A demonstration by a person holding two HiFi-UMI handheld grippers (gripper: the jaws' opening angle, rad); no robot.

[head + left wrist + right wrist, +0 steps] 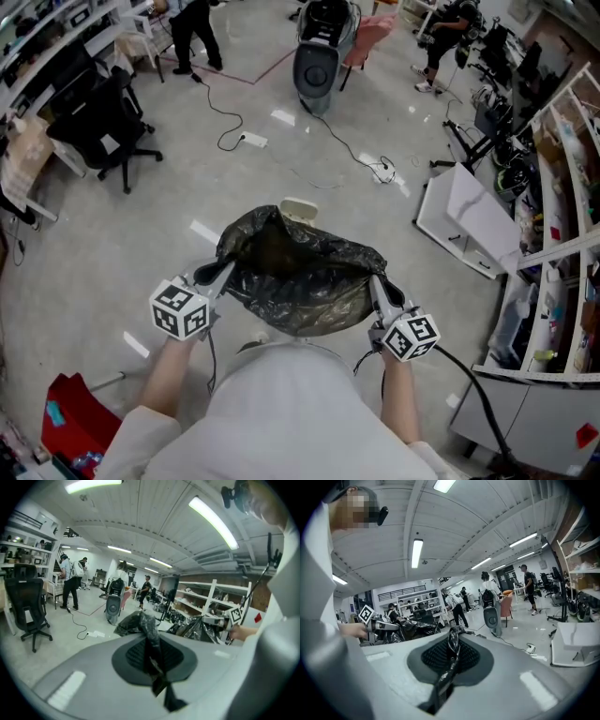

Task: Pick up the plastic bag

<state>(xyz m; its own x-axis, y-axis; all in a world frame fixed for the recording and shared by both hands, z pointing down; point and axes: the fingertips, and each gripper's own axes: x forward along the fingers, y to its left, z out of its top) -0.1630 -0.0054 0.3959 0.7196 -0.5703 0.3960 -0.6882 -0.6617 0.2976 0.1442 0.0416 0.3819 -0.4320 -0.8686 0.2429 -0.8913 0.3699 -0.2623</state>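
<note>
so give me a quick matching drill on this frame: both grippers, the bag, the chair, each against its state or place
Things:
1. left gripper
2. right gripper
3. black plastic bag
4. office chair

States or places:
A. hangs with its mouth spread open between the two grippers
B. shut on the bag's rim at the head view's right
C. stands apart from the rest, at the head view's upper left
D. shut on the bag's rim at the head view's left

Pairs: 1-D, 2-B, 3-A, 4-C
</note>
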